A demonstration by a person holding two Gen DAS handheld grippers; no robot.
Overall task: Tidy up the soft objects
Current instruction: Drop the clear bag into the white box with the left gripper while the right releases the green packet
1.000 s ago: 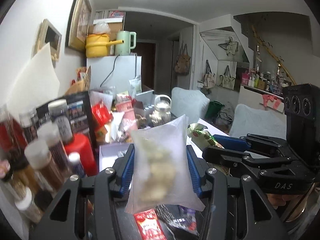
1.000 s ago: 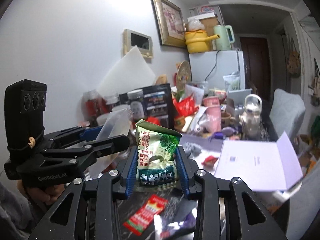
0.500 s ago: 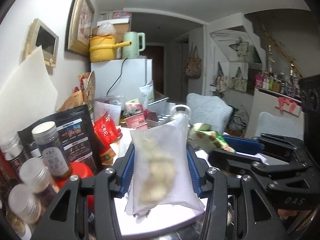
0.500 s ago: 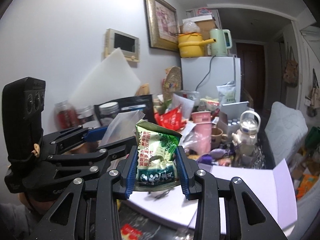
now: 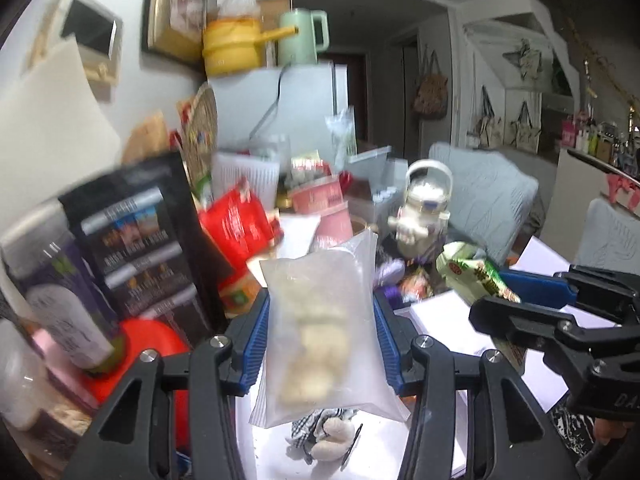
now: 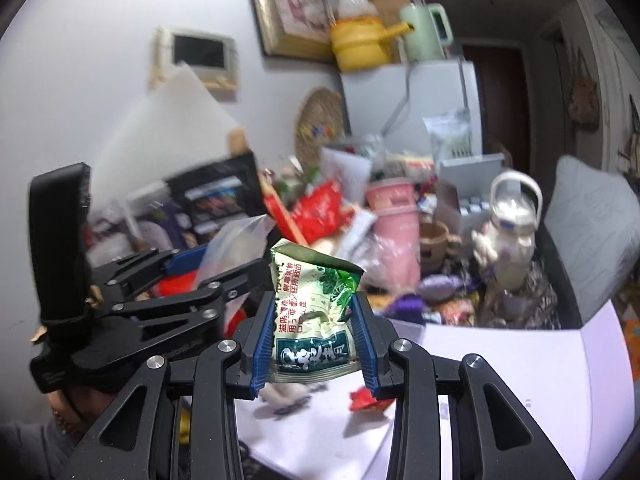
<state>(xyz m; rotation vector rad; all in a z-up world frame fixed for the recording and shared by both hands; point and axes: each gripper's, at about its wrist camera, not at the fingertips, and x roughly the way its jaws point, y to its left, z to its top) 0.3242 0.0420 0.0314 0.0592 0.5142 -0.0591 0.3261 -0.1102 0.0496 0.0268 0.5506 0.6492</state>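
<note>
My left gripper [image 5: 322, 340] is shut on a clear plastic bag [image 5: 324, 340] of pale lumps and holds it upright above a white box [image 5: 360, 452]. My right gripper [image 6: 314, 336] is shut on a green and white snack packet [image 6: 314, 320], held above the same white box [image 6: 500, 380]. In the left wrist view the right gripper [image 5: 532, 300] sits to the right with the green packet [image 5: 472, 270]. In the right wrist view the left gripper [image 6: 192, 280] sits to the left with the clear bag [image 6: 236, 244]. A small soft toy [image 5: 330, 436] and a red wrapper [image 6: 364, 398] lie in the box.
The table behind is crowded: a black carton [image 5: 148, 248], jars [image 5: 60, 300], a red pouch [image 5: 236, 224], pink cups [image 6: 394, 216], a white jug [image 6: 512, 224]. A white fridge [image 5: 296, 108] carries a yellow pot [image 5: 236, 46] and green kettle [image 5: 302, 36]. Grey cushions [image 5: 484, 196] are right.
Both grippers have moved forward over the white box, each still holding its packet. The dark tabletop with loose wrappers below has given way to the box interior.
</note>
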